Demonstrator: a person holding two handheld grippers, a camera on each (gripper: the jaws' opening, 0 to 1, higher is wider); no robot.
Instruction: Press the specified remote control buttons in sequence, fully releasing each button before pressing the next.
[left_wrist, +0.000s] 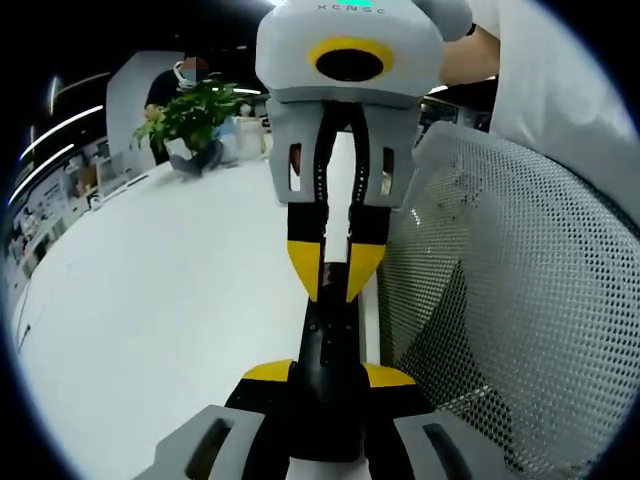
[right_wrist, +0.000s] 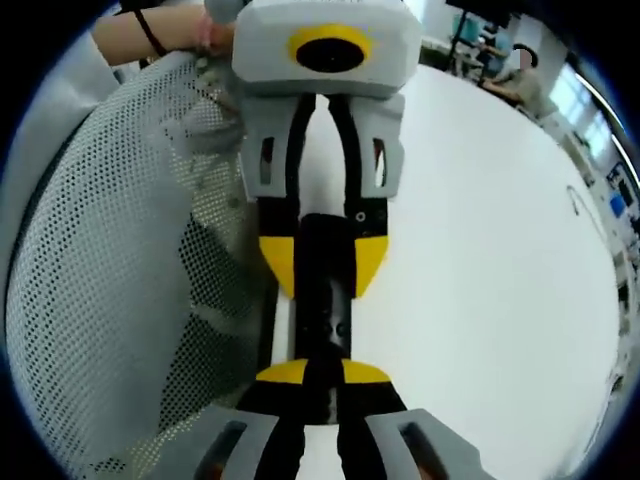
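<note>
Black remote control (left_wrist: 326, 345) is clamped at both ends above the white table (left_wrist: 150, 300): near end by the left gripper (left_wrist: 327, 377), far end by the right gripper (left_wrist: 335, 275), facing each other; its buttons can barely be made out. Beside it, a mesh chair back (left_wrist: 520, 300).

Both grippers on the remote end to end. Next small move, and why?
Probably free one gripper: open the right gripper and back it off. The black remote is clamped at both ends, the left gripper on the other, above the white table beside a mesh chair back. No jaw is free to press a button.
</note>
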